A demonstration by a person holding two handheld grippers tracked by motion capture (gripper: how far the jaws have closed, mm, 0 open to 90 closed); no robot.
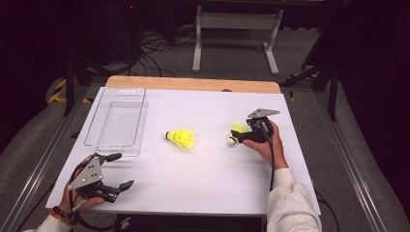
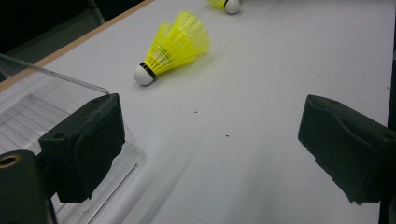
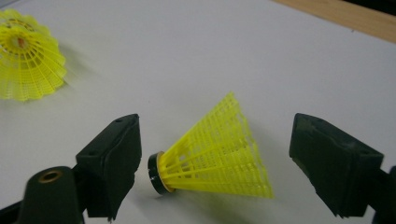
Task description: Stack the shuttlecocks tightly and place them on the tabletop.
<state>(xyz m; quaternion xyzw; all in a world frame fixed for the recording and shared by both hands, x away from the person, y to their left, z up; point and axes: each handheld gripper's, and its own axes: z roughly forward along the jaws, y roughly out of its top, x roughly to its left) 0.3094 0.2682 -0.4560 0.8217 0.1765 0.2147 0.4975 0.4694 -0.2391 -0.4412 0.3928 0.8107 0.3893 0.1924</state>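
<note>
Setting: dim room with black drapes, cables and a metal stand on grey floor beyond the table (image 1: 203,159), which has a white top and a wooden far edge.
Item: shuttle (image 3: 210,154), the one the right gripper (image 3: 215,158) is reaching for.
Location: lying on its side on the white top at the person's right, between the right gripper's jaws; in the high view it shows at (image 1: 237,133), just ahead of the hand.
Look: bright yellow plastic mesh skirt flaring into a cone; a dark band rings the narrow end, and the white rounded cap shows in the high view.
Handling, judged: very light, so a nudge from one jaw would likely roll or spin it; the skirt looks springy and thin, likely to buckle under a hard squeeze; the cap end looks firm.
Where to hold, judged: across the narrow end at the band or cap, where it is stiffest; a light pinch on the skirt would also do.
Right gripper: jaws apart, one either side of the shuttle, the left jaw just beside the band; no pad seems to press on it.
Left gripper (image 1: 113,176): jaws wide apart, nothing between them, low over the near left of the table.
Second shuttle (image 2: 173,46): same make, on its side mid-table, well apart from the first.
Tray (image 1: 116,121): clear plastic, with nothing in it, far left, just beside the left gripper's jaw.
</note>
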